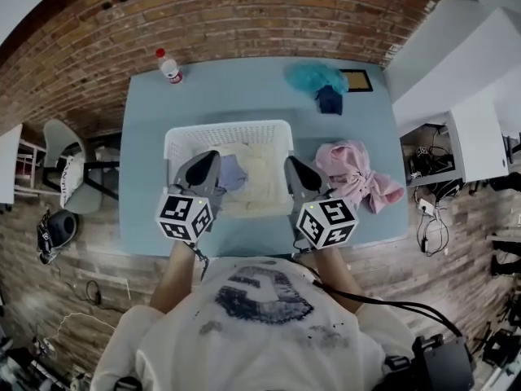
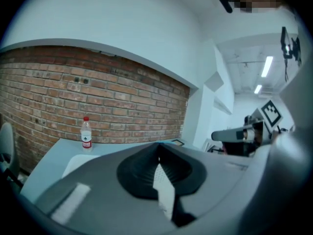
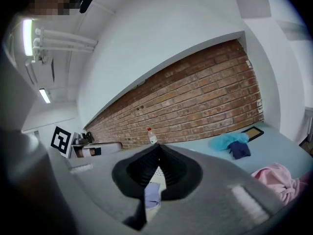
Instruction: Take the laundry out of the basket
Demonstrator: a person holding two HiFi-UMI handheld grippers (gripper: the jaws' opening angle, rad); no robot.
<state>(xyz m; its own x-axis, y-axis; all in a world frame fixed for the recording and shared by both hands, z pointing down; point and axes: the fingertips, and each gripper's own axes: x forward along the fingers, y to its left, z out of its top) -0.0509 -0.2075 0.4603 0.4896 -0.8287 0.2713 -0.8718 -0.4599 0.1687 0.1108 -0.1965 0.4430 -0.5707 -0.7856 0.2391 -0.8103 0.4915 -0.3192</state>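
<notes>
Looking down at the white basket in the middle of the table, I can see the laundry lying inside: a heap of cream fabric with a lavender garment on top at its left. Both tools hang over the near rim. My left gripper sits above the lavender piece and my right gripper above the basket's right edge, with the marker cubes facing me. In the left gripper view the jaws are pressed together with nothing caught between them. It's the same in the right gripper view: jaws together, empty, with a sliver of the lavender garment showing below them.

Moving outward, a pink garment lies crumpled on the table just right of the basket. At the far right of the table a teal cloth touches a navy cloth, beside a small dark frame. At the far left stands a clear bottle with a red cap, upright, close to the brick wall.
</notes>
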